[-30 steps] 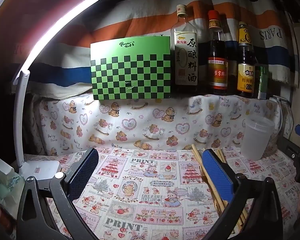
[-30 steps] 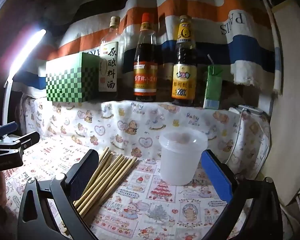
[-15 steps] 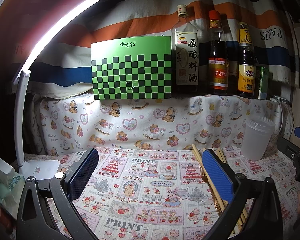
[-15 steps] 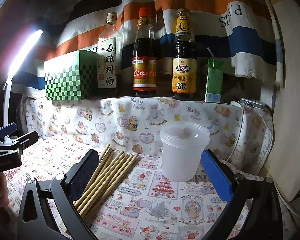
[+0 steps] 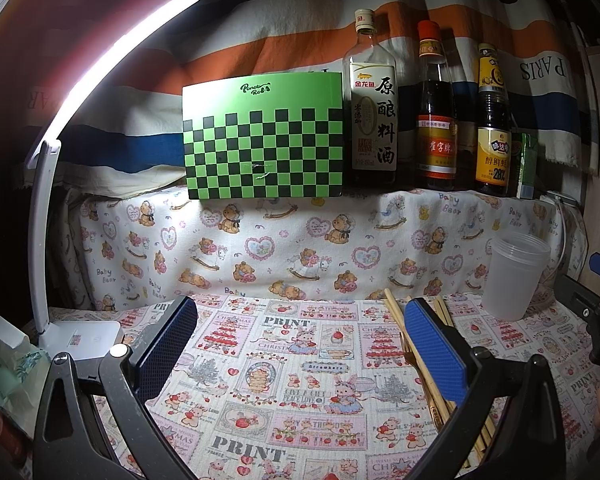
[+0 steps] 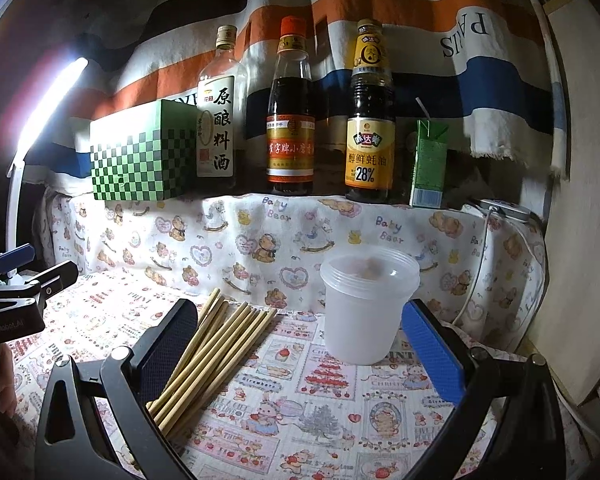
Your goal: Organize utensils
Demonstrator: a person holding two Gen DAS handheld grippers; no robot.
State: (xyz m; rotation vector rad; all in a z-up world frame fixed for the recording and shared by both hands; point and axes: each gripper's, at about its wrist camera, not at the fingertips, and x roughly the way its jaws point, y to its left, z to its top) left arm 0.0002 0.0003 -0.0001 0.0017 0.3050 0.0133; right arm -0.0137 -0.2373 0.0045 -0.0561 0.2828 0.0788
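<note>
Several bamboo chopsticks [image 6: 216, 344] lie in a bundle on the printed tablecloth [image 6: 300, 400], left of a translucent plastic cup [image 6: 366, 304] that stands upright. In the left wrist view the chopsticks [image 5: 432, 380] lie with a gold fork [image 5: 410, 354] beside them, partly hidden behind the right finger; the cup [image 5: 514, 276] stands to the right. My left gripper [image 5: 300, 340] is open and empty over bare cloth. My right gripper [image 6: 300, 344] is open and empty, its jaws either side of the chopsticks and cup, held short of them.
On a raised ledge at the back stand a green checkered box [image 5: 264, 136], three sauce bottles [image 5: 436, 108] and a green carton [image 6: 428, 164]. A white desk lamp [image 5: 44, 208] stands at the left, with a tissue pack [image 5: 4, 356] beside it. A wooden board [image 6: 576, 200] closes the right side.
The right gripper has tilted up and shifted slightly right, so the cup and chopsticks sit a little more to the left. The left gripper has barely moved.
</note>
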